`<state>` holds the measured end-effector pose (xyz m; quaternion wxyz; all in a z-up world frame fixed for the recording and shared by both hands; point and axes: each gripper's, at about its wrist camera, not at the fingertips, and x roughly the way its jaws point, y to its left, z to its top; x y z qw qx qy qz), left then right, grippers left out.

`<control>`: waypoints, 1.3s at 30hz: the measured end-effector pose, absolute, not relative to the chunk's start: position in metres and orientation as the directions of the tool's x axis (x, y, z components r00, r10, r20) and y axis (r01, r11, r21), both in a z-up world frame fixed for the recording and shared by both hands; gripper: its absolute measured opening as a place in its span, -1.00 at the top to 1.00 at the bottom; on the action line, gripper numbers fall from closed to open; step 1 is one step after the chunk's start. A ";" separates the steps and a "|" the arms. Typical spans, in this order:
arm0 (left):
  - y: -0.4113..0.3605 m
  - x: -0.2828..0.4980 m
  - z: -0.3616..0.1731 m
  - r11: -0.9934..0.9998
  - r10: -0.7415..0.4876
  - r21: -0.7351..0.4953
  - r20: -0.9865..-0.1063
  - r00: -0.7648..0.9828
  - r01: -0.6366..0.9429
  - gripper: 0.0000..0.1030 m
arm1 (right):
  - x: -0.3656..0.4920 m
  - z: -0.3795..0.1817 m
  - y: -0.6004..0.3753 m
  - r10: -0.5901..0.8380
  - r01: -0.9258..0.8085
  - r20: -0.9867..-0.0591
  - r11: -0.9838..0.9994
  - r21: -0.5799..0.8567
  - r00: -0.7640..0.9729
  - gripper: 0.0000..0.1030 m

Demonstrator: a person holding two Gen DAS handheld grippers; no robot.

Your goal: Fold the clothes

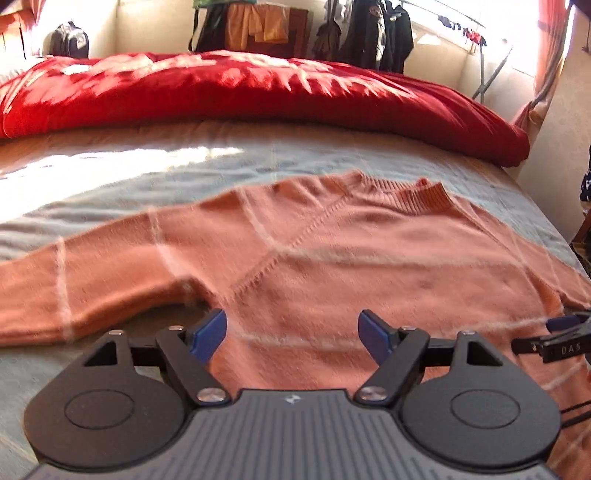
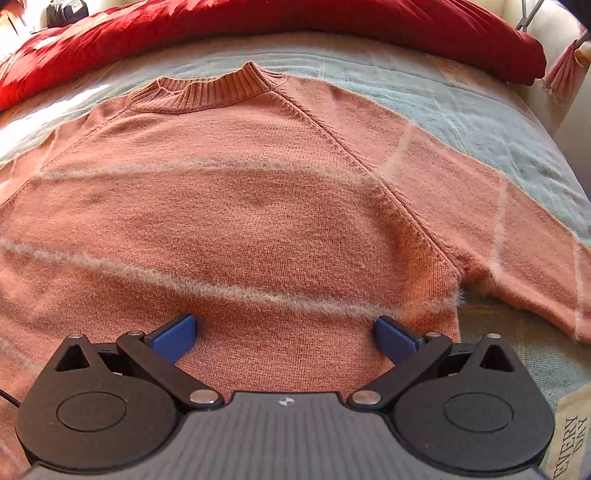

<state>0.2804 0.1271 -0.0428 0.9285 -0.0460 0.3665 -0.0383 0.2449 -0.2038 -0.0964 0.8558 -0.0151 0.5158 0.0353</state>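
A salmon-pink knit sweater point(image 1: 332, 251) with thin pale stripes lies flat on the bed, ribbed collar point(image 1: 413, 192) at the far side, one sleeve point(image 1: 74, 280) stretched to the left. My left gripper point(image 1: 293, 332) hovers open over the sweater's lower left body, near the armpit, with nothing between its blue pads. In the right wrist view the sweater point(image 2: 240, 206) fills the frame, its other sleeve point(image 2: 517, 229) running right. My right gripper point(image 2: 286, 336) stands open over the lower right body, holding nothing. The right gripper's tip point(image 1: 561, 334) shows at the left view's right edge.
A pale blue-grey bedsheet point(image 1: 184, 173) covers the bed. A red blanket point(image 1: 258, 92) is bunched along the far side. Clothes point(image 1: 369, 33) hang on a rack behind it, a backpack point(image 1: 68, 40) sits at far left. The bed's right edge point(image 1: 554, 221) drops off nearby.
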 end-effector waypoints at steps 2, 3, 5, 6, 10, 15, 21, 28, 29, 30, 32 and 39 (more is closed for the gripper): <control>0.148 0.306 -0.044 0.993 -0.079 -0.118 -0.650 0.756 0.003 -0.52 | 0.245 -0.098 -0.200 0.022 -0.055 -0.884 0.998 -0.004 0.467 -1.00; 0.155 0.317 -0.051 0.989 -0.106 -0.146 -0.656 0.748 0.012 -0.52 | 0.245 -0.099 -0.198 0.010 -0.041 -0.884 0.999 -0.011 0.468 -1.00; 0.168 0.338 -0.066 0.977 -0.171 -0.209 -0.671 0.722 0.037 -0.51 | 0.246 -0.099 -0.195 -0.008 -0.021 -0.884 1.000 -0.020 0.468 -1.00; 0.172 0.344 -0.074 0.973 -0.198 -0.225 -0.690 0.696 0.055 -0.51 | 0.246 -0.099 -0.194 -0.016 -0.012 -0.884 1.000 -0.025 0.468 -1.00; 0.175 0.324 -0.094 0.982 -0.180 -0.173 -0.755 0.631 0.073 -0.54 | 0.245 -0.100 -0.192 -0.029 0.003 -0.881 1.000 -0.031 0.471 -1.00; 0.184 0.297 -0.087 0.981 -0.191 -0.134 -0.773 0.605 0.138 -0.54 | 0.248 -0.089 -0.180 -0.003 0.007 -0.869 1.000 0.001 0.495 -1.00; 0.196 0.324 -0.072 0.981 -0.194 -0.152 -0.733 0.652 0.121 -0.55 | 0.256 -0.067 -0.157 0.046 0.009 -0.845 0.998 0.060 0.533 -1.00; 0.265 0.305 -0.095 0.941 -0.194 -0.329 -0.723 0.663 -0.083 -0.54 | 0.270 -0.046 -0.107 0.197 -0.094 -0.810 0.980 0.175 0.552 -1.00; 0.277 0.297 -0.094 0.933 -0.198 -0.347 -0.719 0.666 -0.098 -0.54 | 0.272 -0.047 -0.099 0.213 -0.108 -0.811 0.977 0.185 0.545 -1.00; 0.289 0.289 -0.093 0.924 -0.201 -0.366 -0.716 0.669 -0.113 -0.54 | 0.273 -0.048 -0.092 0.227 -0.119 -0.813 0.974 0.193 0.536 -1.00; 0.308 0.281 -0.088 0.914 -0.179 -0.371 -0.734 0.655 -0.166 -0.55 | 0.274 -0.054 -0.082 0.238 -0.119 -0.829 0.971 0.206 0.506 -1.00; 0.359 0.296 -0.078 0.880 -0.104 -0.386 -0.725 0.681 -0.277 -0.55 | 0.267 -0.066 -0.048 0.265 -0.162 -0.854 0.963 0.214 0.447 -1.00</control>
